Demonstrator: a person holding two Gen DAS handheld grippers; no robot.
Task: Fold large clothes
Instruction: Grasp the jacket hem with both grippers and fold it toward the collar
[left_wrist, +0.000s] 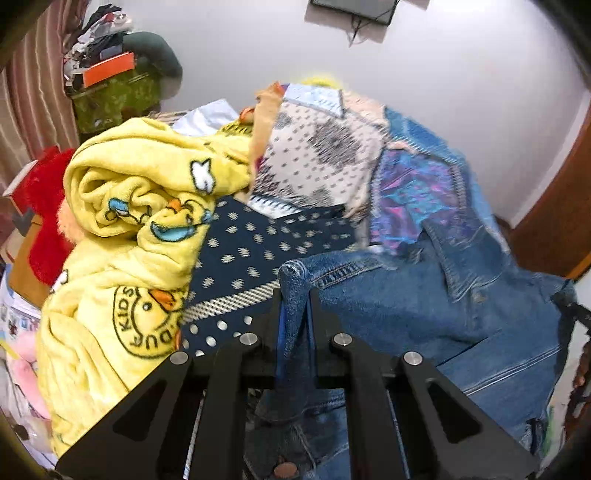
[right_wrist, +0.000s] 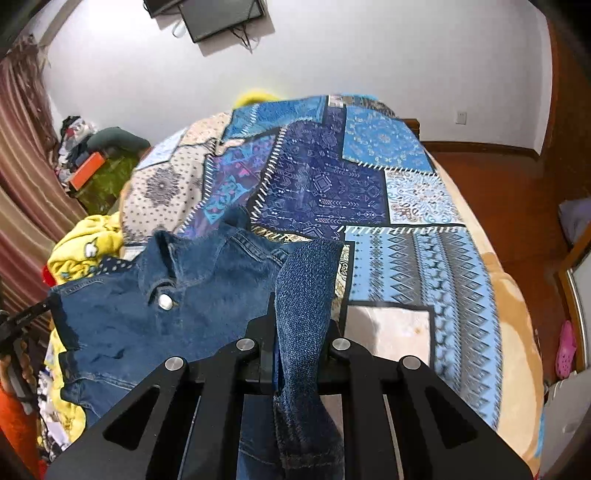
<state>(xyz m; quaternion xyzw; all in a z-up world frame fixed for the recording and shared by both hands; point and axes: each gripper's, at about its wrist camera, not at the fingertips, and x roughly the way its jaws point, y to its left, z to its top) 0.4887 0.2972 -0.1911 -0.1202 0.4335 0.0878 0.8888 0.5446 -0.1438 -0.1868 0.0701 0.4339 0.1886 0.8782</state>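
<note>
I'm working over a bed (right_wrist: 517, 332) in a white-walled bedroom, its top covered by a blue patchwork quilt (right_wrist: 369, 184). The denim jacket (right_wrist: 192, 295) hangs above the near end of that quilt, strung between my two tools. The left gripper (left_wrist: 294, 295) has its fingers clenched on a bunched hem or edge of the denim, and the right gripper (right_wrist: 301, 306) is clamped the same way on another fold. I judge the cloth heavy for its size, thick and fairly stiff, with seams and a metal button (right_wrist: 165, 303) that add bulk, so it should sag rather than flutter and hold a crease. Which parts I've pinched is hard to tell; shoulders or hem corners would suit best. Left of the jacket lies a yellow fleece blanket (left_wrist: 140, 229), touching its edge.
</note>
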